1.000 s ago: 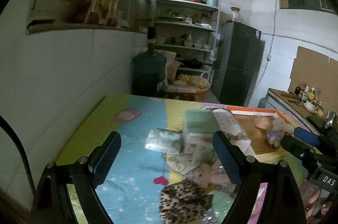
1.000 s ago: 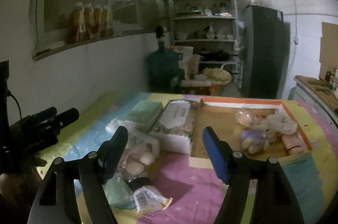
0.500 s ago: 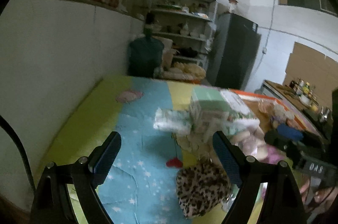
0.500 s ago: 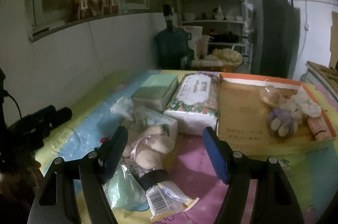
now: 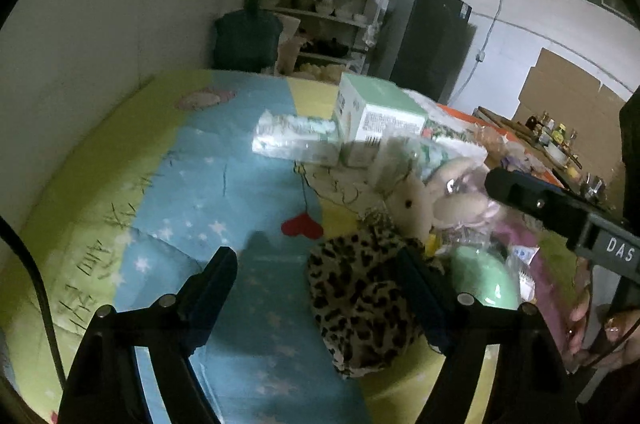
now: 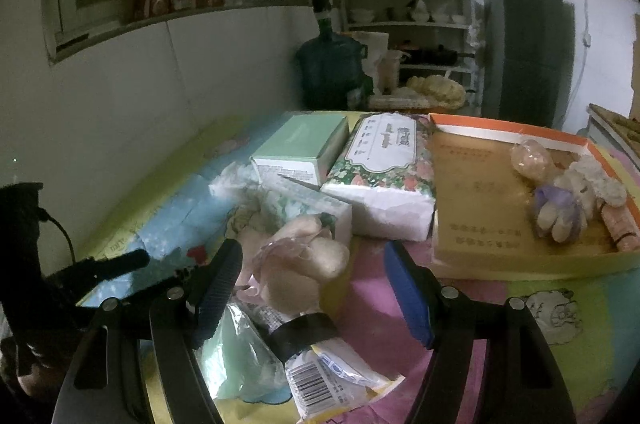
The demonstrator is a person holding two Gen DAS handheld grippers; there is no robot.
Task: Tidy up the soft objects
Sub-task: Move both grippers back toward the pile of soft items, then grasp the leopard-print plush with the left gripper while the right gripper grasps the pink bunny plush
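Note:
A leopard-print soft pouch lies on the colourful table cover. My left gripper hangs low over it with its jaws closing. The pouch sits between the fingers against the right one, and the left finger is well clear of it. My right gripper is open around a cream plush toy in a clear bag, and its pads do not press on the toy. An orange-rimmed cardboard tray at the right holds several small plush toys.
A green tissue box, a floral tissue pack and a wrapped pack crowd the table's middle. A mint-green bagged item and a barcode packet lie near the front. A wall runs along the left.
Both grippers have sunk toward the table and tipped downward. The leopard pouch now sits between the left fingers, which have narrowed slightly. The cream plush looms larger between the right fingers.

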